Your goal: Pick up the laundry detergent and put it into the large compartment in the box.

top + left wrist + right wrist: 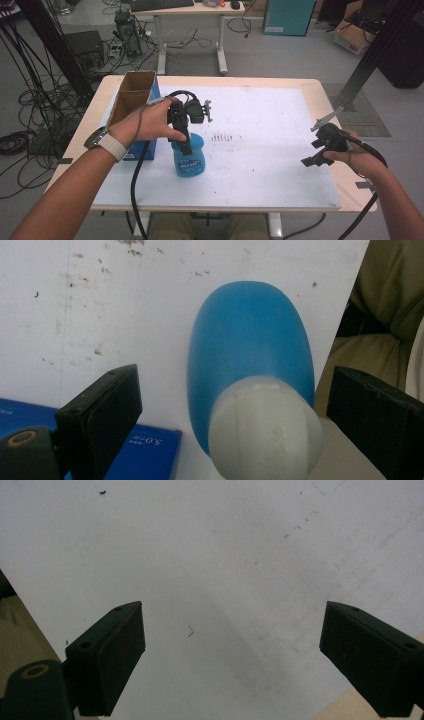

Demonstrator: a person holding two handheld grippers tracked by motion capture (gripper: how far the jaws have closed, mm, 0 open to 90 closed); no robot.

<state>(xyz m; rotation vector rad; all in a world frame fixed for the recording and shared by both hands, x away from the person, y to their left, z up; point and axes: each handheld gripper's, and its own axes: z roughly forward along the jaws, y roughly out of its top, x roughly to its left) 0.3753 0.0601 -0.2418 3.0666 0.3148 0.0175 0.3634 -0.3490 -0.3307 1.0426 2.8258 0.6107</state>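
Left gripper (230,415) poised directly above the blue bottle (189,156), jaws spread on either side of its white cap (265,430) without touching. The bottle stands upright near the front edge of the white mat (260,165), beside the cardboard box (134,95). Right gripper (232,655) hangs spread near the mat's right edge. Grasp not yet made; closing and lifting remain.

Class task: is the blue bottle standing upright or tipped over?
Upright: the blue bottle stands on its base, white cap on top.
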